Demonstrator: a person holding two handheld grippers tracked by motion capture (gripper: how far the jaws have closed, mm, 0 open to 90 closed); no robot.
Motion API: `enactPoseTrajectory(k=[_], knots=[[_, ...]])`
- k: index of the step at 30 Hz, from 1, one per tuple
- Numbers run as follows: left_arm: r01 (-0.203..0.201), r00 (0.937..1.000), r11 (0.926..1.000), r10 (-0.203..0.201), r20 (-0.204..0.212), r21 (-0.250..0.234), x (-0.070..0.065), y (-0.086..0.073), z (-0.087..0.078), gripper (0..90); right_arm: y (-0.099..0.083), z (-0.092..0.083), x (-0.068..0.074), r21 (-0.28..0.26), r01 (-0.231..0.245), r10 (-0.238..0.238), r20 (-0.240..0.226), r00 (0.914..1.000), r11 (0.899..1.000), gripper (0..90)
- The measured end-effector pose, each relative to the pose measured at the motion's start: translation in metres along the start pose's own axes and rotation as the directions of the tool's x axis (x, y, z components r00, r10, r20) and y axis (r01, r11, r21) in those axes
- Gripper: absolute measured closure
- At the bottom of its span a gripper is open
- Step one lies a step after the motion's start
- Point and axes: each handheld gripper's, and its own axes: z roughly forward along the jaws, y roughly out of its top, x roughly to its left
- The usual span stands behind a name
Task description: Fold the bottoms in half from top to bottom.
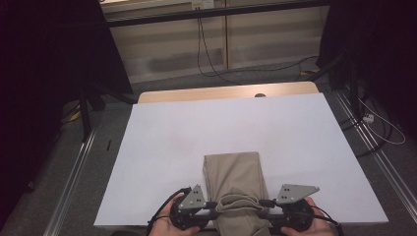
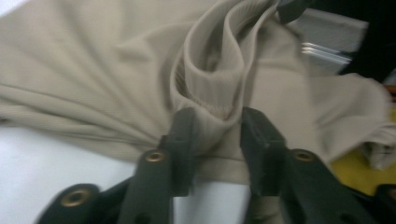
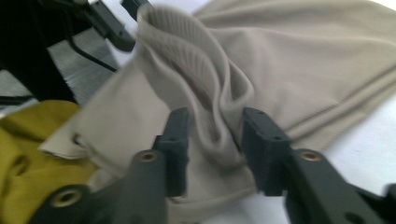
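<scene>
A beige ribbed garment (image 1: 236, 172) lies folded into a long strip at the near middle of the white table (image 1: 196, 128). Its near end is bunched into a raised fold (image 1: 238, 201). My left gripper (image 1: 215, 205) comes at that fold from the left and my right gripper (image 1: 263, 204) from the right, tips facing each other. In the left gripper view the fold (image 2: 210, 88) stands between my left gripper's (image 2: 212, 126) parted jaws, loose. In the right gripper view the same fold (image 3: 219, 116) sits between my right gripper's (image 3: 215, 126) parted jaws, not pinched.
A yellow cloth (image 3: 28, 154) lies just off the table's near edge, below the garment's end. A bare wooden strip (image 1: 221, 92) runs along the far edge. Cables (image 1: 378, 123) and metal rails lie on the floor to either side.
</scene>
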Motion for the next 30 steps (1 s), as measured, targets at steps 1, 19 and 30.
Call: enactPoseTrajectory(k=[1, 19, 30], knots=[[-0.007, 0.9998, 1.0, 0.007, -0.016, 0.0, -0.001, 0.002, -0.001, 59.4, 0.001, -0.001, 0.001, -0.012, -0.005, 0.005, -0.009, 1.0, 1.0, 52.3], [-0.105, 0.9907, 0.9919, 0.11, -0.08, 0.071, -0.013, 0.006, 0.019, 55.2, 0.002, 0.012, 0.01, 0.07, 0.072, -0.072, 0.006, 0.9974, 0.995, 83.4], [-0.017, 0.9997, 0.9989, 0.018, -0.016, 0.044, -0.019, 0.007, 0.004, 62.2, 0.005, 0.006, 0.012, 0.043, 0.013, -0.011, -0.047, 0.9988, 0.999, 49.1]])
